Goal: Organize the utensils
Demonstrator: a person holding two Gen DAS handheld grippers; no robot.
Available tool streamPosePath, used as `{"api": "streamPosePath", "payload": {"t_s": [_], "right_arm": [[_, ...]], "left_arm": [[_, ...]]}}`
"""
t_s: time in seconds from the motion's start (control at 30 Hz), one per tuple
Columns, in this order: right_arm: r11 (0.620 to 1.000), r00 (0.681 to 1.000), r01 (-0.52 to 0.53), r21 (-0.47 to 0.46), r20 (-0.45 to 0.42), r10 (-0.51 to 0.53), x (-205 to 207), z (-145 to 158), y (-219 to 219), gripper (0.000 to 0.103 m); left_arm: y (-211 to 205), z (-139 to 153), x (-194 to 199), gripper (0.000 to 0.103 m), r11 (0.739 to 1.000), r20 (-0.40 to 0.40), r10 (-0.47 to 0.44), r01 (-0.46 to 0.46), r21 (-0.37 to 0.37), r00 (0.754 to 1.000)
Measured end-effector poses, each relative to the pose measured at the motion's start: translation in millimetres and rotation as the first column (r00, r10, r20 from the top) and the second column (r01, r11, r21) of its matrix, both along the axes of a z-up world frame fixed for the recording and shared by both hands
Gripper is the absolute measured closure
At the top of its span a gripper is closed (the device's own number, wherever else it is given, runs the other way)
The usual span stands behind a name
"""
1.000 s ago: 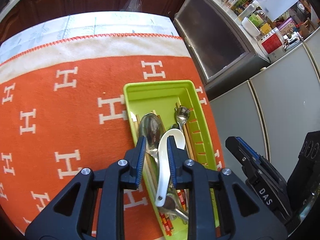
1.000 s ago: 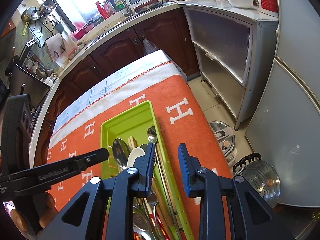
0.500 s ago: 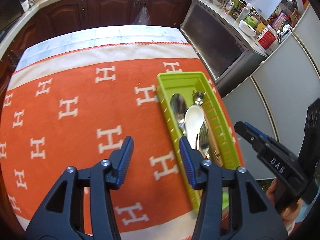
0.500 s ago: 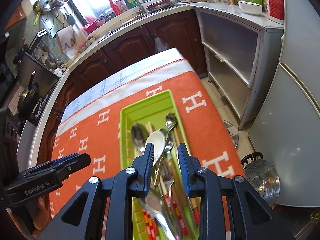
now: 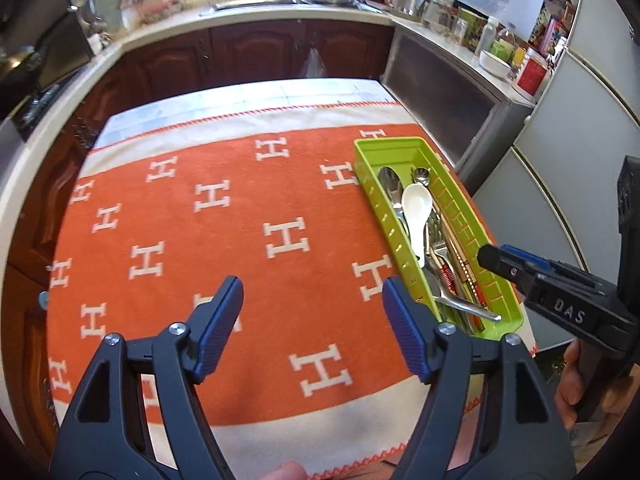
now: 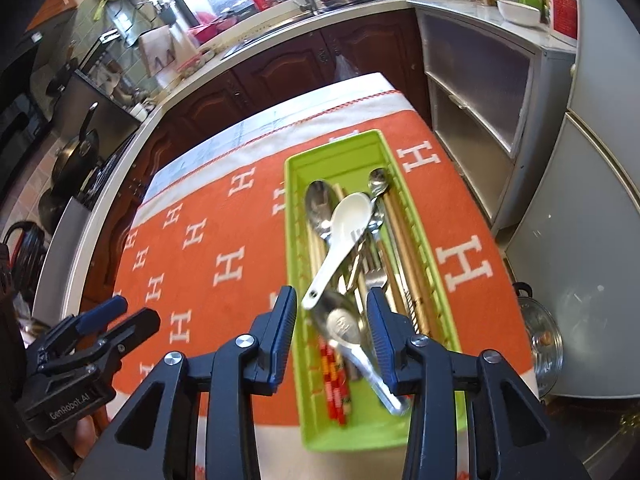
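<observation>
Lime-green slotted plastic tray holds every utensil, white ceramic spoon topmost. Both claws are opening, empty: left gripper over orange cloth, right gripper above the tray (its finger could snag the loose pile).

Wide bare stretch of orange cloth left of green tray, free to cross. Tray crowded: white spoon across metal spoons and chopsticks, little gap between. Cabinet and fridge close off right table edge.
</observation>
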State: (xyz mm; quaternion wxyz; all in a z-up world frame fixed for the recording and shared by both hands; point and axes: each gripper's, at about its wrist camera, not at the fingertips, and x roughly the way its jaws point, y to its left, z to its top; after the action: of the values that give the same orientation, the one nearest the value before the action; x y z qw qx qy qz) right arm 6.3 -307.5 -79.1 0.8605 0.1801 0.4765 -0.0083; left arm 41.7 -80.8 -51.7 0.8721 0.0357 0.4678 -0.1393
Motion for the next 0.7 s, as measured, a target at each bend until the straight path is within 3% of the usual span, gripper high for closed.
{"api": "streamPosePath", "payload": {"t_s": [0.4, 0.7], "right_arm": [[0.998, 0.995, -0.063, 0.006, 0.082, 0.063, -60.6, 55.7, 39.6, 0.040], [0.996, 0.983, -0.091, -0.004, 0.157, 0.091, -76.3, 108.4, 49.1, 0.030]], "left_arm": [[26.2, 51.6, -44.1, 0.019, 0.990, 0.115, 0.115, -0.123, 0.070, 0.987], [32.6, 87.0, -67.5, 0.018, 0.981, 0.201, 0.179, -0.190, 0.038, 0.963]]}}
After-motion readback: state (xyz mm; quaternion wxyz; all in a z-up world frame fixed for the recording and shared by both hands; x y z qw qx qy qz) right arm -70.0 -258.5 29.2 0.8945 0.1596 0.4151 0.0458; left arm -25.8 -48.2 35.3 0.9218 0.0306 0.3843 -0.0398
